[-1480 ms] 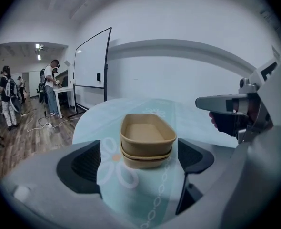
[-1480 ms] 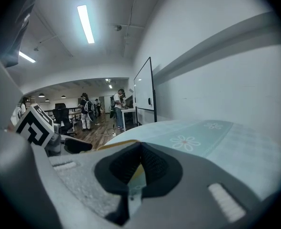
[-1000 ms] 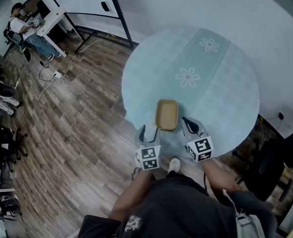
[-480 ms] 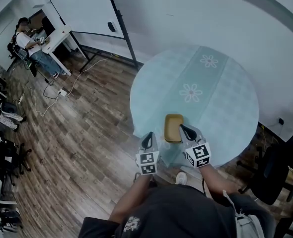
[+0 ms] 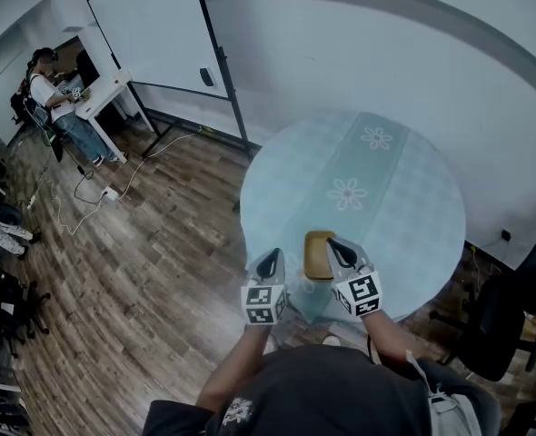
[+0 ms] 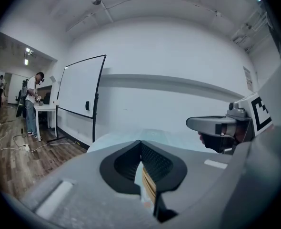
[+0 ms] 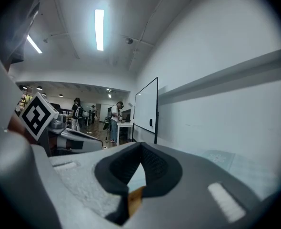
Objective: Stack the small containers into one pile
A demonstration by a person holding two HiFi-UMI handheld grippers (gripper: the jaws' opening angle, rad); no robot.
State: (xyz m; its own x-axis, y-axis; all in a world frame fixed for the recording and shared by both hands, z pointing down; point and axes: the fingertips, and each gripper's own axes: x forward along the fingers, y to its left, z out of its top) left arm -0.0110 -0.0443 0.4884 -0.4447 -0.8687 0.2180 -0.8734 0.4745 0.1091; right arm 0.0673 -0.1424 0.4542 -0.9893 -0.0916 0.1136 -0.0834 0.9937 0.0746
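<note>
Head view, pile: the tan container pile (image 5: 319,254) sits near the front edge of the round worktop (image 5: 404,216).
Head view, tools: the left tool (image 5: 270,262) is just left of the pile and apart from it; the right tool (image 5: 335,247) is at the pile's right edge.
Left gripper view: the left tool's jaws are closed tip to tip and grip nothing; a tan sliver of the pile shows below them.
Right gripper view: the right tool's jaws are likewise closed and empty.

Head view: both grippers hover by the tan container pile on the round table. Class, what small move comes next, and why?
Probably just draw the left gripper and right gripper back: both are shut and empty, and the tan container pile is the only container on the table, so stacking looks done.
</note>
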